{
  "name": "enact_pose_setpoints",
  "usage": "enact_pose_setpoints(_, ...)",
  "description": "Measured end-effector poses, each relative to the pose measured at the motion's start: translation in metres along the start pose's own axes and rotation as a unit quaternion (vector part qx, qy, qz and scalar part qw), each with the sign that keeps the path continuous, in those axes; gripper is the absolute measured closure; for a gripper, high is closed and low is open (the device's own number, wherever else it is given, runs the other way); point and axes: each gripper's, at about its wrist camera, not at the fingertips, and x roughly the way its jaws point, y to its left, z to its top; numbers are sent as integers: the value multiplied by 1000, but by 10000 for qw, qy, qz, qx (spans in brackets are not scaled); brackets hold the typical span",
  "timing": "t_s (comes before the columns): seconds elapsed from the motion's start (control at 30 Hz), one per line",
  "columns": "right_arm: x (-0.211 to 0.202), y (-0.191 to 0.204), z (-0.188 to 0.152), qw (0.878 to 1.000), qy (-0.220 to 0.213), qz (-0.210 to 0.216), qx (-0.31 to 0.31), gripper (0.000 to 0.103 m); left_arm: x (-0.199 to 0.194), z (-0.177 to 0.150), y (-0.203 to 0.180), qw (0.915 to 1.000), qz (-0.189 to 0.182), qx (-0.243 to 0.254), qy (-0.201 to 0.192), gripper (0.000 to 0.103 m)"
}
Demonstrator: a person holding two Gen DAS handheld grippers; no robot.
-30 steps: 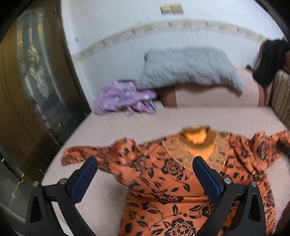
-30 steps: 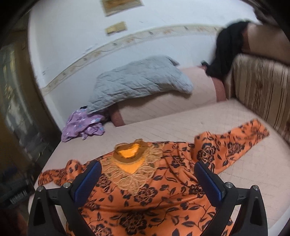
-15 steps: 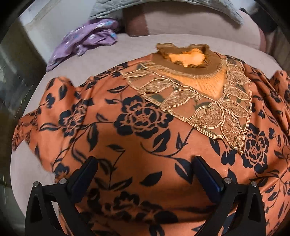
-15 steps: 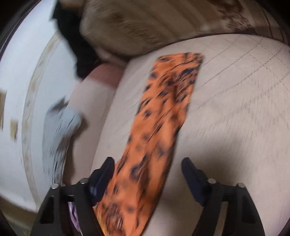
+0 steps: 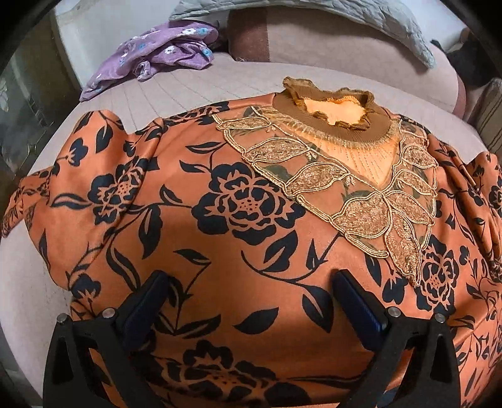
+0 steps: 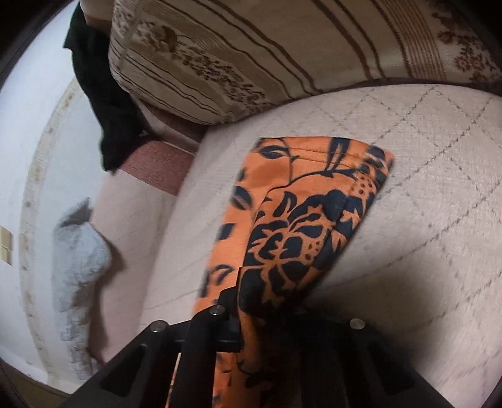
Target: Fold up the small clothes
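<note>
A pale quilted bed (image 5: 219,81) carries everything here, and spread flat across most of it lies the orange top (image 5: 257,226) with its black rose print, its neck end toward the far side and one sleeve trailing off to the left edge of the left wrist view. Behind it a grey quilted blanket (image 5: 360,18) drapes over a pinkish bolster (image 5: 345,53), and a striped cushion (image 6: 282,53) leans at the bed's side with a black cloth (image 6: 103,103) hanging beside it. A crumpled purple garment (image 5: 160,53) sits well apart near the far left corner. On the top's chest a gold lace yoke (image 5: 360,201) runs down from the brown ribbed collar (image 5: 332,116). The sleeve (image 6: 301,226) stretches over the quilting in the right wrist view. The left tongs (image 5: 251,301) stand released, blue pads wide apart low over the top's front. The right tongs (image 6: 248,317) are clenched on the sleeve, pinching its fabric.
</note>
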Motion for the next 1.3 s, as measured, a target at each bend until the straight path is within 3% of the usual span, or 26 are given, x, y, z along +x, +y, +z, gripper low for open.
enact_pose_setpoints(0.07, -14, 16, -7, 9993, -60, 325, -148, 94, 0, 12, -1, 9999, 41, 92, 40, 0)
enact_pose_setpoints(0.2, -45, 82, -39, 9914, 100, 1125, -660, 94, -27, 26, 17, 9977, 398, -52, -554, 0)
enact_pose_setpoints(0.3, -69, 145, -90, 9761, 523, 1782, -1129, 94, -42, 35, 44, 9929, 761, -331, -853, 0)
enact_pose_setpoints(0.43, -83, 215, -175, 9497, 1132, 2265, -1845, 94, -45, 38, 92, 9859, 1146, -882, -842, 0)
enact_pose_setpoints(0.57, -73, 248, -268, 9238, 1867, 2330, -2397, 93, -43, 28, 144, 9761, 1441, -1419, -790, 0)
enact_pose_setpoints(0.67, -53, 245, -345, 8984, 2774, 2089, -2687, 89, -40, 20, 172, 9707, 1464, -1759, -732, 0)
enact_pose_setpoints(0.73, -38, 235, -395, 8769, 3483, 1748, -2813, 76, -39, 18, 181, 9694, 1440, -1845, -746, 0)
enact_pose_setpoints(0.77, -33, 229, -413, 8681, 3738, 1573, -2864, 59, -41, 17, 182, 9695, 1424, -1838, -774, 0)
enact_pose_setpoints(0.8, -30, 221, -428, 8608, 3957, 1401, -2878, 35, -42, 17, 185, 9701, 1389, -1812, -822, 0)
enact_pose_setpoints(0.83, -30, 210, -438, 8570, 4134, 1285, -2794, 30, -42, 18, 184, 9710, 1345, -1773, -874, 0)
enact_pose_setpoints(0.9, -37, 193, -439, 8571, 4252, 1289, -2606, 29, -52, 13, 173, 9749, 1151, -1627, -994, 0)
enact_pose_setpoints(1.0, -56, 184, -408, 8635, 4172, 1497, -2407, 28, -59, 15, 146, 9833, 695, -1254, -1122, 0)
enact_pose_setpoints(1.1, -80, 165, -366, 8875, 3752, 1732, -2038, 28, -63, 16, 107, 9889, 154, -713, -1292, 0)
enact_pose_setpoints(1.13, -86, 157, -343, 9044, 3383, 1841, -1836, 27, -64, 16, 92, 9895, -5, -546, -1336, 0)
enact_pose_setpoints(1.17, -90, 152, -329, 9123, 3195, 1890, -1728, 30, -64, 15, 73, 9896, -152, -319, -1393, 0)
enact_pose_setpoints(1.27, -85, 138, -287, 9299, 2833, 1907, -1364, 62, -65, 13, 26, 9879, -388, 199, -1487, 0)
enact_pose_setpoints(1.3, -82, 135, -279, 9351, 2759, 1782, -1333, 63, -66, 13, 9, 9865, -434, 382, -1532, 0)
